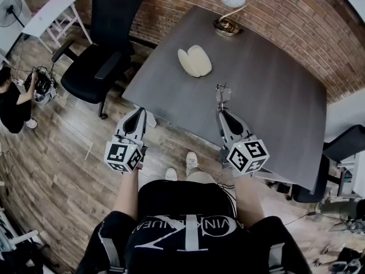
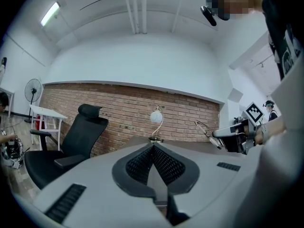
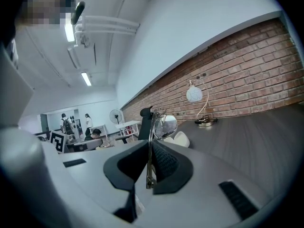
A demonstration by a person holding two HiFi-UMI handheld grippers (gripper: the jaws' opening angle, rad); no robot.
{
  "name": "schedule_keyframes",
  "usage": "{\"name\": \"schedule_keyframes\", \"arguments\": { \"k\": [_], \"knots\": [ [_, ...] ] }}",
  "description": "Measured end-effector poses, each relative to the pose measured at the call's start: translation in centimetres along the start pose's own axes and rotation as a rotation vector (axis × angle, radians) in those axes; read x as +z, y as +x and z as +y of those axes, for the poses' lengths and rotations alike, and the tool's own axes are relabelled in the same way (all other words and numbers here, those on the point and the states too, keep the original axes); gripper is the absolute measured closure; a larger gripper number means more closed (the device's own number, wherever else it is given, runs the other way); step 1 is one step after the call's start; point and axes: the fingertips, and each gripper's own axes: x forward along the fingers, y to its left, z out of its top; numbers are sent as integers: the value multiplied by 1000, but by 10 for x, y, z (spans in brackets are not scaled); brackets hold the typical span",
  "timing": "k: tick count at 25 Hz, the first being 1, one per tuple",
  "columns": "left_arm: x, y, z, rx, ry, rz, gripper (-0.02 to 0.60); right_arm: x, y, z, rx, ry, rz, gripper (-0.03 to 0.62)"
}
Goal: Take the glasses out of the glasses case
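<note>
A cream glasses case (image 1: pixel 194 60) lies open on the grey table (image 1: pixel 268 96), well beyond both grippers; it also shows in the right gripper view as the case (image 3: pixel 179 138). My right gripper (image 1: pixel 222 109) is shut on the thin metal-framed glasses (image 1: pixel 222 93), holding them above the table's near edge. In the right gripper view the glasses (image 3: pixel 161 126) stick up from the closed jaws. My left gripper (image 1: pixel 139 114) hangs shut and empty over the floor, just off the table's left corner. The left gripper view shows the glasses (image 2: pixel 205 129) in the right gripper.
A globe lamp (image 1: pixel 231 4) stands at the table's far edge by the brick wall. A black office chair (image 1: pixel 101 44) sits left of the table, another chair (image 1: pixel 336 153) at the right. A person (image 1: pixel 12 101) crouches at far left on the wooden floor.
</note>
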Motion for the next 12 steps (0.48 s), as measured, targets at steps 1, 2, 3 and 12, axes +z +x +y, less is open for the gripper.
{"name": "schedule_keyframes", "arguments": {
  "k": [1, 2, 3, 12],
  "knots": [
    [0, -1, -1, -2, 0, -1, 566, 0, -2, 1, -2, 0, -4, 559],
    [0, -2, -2, -4, 1, -2, 566, 0, -4, 1, -4, -1, -8, 558],
    [0, -3, -3, -5, 2, -2, 566, 0, -6, 2, -6, -1, -12, 559],
    [-3, -15, -4, -9, 6, -6, 566, -12, -16, 12, -11, 12, -21, 557]
  ]
}}
